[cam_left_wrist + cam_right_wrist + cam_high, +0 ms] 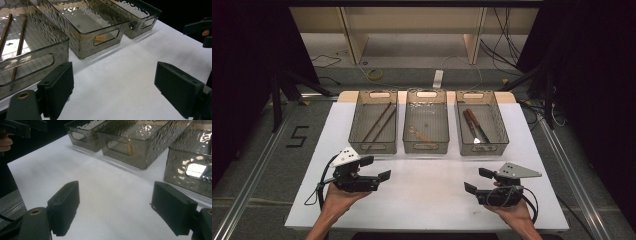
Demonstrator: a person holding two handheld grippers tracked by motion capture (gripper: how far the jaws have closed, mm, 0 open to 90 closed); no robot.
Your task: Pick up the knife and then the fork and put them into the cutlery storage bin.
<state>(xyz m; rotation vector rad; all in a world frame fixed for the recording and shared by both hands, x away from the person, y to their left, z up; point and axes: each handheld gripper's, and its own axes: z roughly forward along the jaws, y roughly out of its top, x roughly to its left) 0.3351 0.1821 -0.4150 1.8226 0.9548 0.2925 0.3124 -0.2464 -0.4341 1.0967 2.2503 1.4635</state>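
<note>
Left gripper (378,168) and right gripper (475,181) — fingers spread, empty — above the table (432,195).

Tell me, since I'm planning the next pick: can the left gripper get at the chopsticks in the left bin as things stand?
Probably yes. The left gripper is open and holds nothing, the left bin has no lid, and the chopsticks lie uncovered in it. Only the bin's near wall stands between, so it must come in from above.

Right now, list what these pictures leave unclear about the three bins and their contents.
- Middle bin: the pale utensil in the high view is too small to identify.
- Right bin: in the right gripper view the rippled wall blurs its contents.
- Left bin: in the left gripper view the picture's edge cuts off the brown sticks.
</note>
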